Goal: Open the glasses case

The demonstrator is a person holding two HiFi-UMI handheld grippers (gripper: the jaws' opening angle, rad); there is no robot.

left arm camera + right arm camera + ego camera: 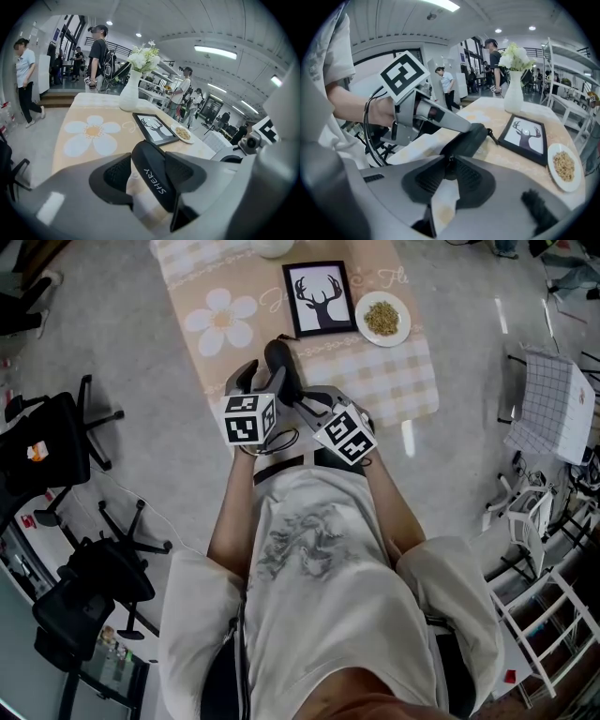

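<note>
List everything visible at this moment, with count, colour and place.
tablecloth: one, beige checked with a white flower, ahead of the person
glasses case: one, black, raised over the tablecloth's near edge
picture frame: one, black, deer silhouette, flat on the tablecloth
plate: one, white, holding tan grains, right of the picture frame
vase: one, white, with white flowers, far end of the tablecloth
office chairs: at least two, black, floor at the left
rack: one, white, floor at the right
bystanders: several, background
left gripper: one, grey, closed on the glasses case
right gripper: one, grey, tips closed on the glasses case's end
marker cubes: two, black and white, one per gripper
</note>
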